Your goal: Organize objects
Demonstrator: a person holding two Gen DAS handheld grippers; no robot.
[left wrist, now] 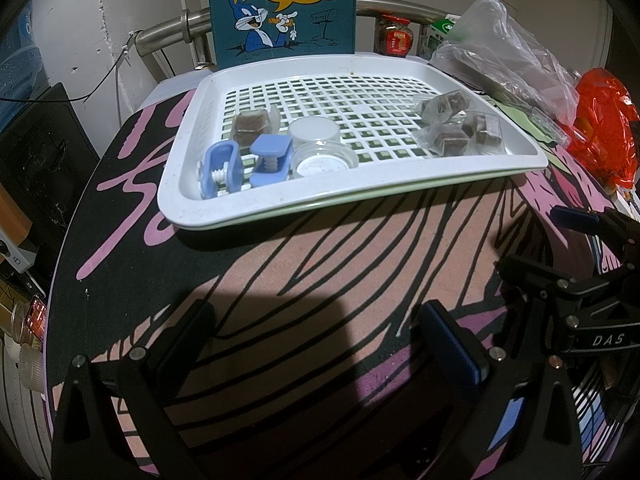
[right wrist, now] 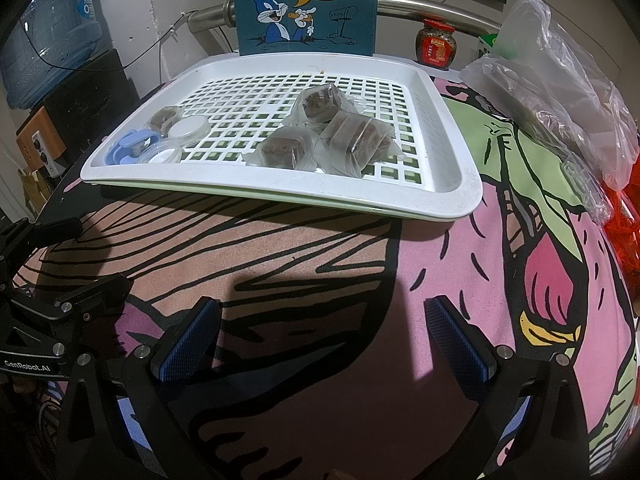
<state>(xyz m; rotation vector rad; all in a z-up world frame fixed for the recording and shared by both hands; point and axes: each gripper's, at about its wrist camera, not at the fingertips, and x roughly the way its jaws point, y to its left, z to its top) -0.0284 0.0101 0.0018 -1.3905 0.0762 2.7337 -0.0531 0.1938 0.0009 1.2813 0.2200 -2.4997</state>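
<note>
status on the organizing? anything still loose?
Done: wrapped brown blocks, blue clips and round clear containers sit in the white tray. In hand: nothing; left gripper and right gripper are open. Left: can't tell, plastic bag lies beside the tray.

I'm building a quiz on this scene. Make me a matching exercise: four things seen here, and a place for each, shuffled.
1. blue clamps
2. wrapped brown blocks
3. red-lidded jar
4. cartoon rabbit box

A. behind the tray's far edge, upright
B. tray's right part, clustered
C. tray's near left corner
D. beyond the tray's far right corner

Pairs: 1-C, 2-B, 3-D, 4-A
</note>
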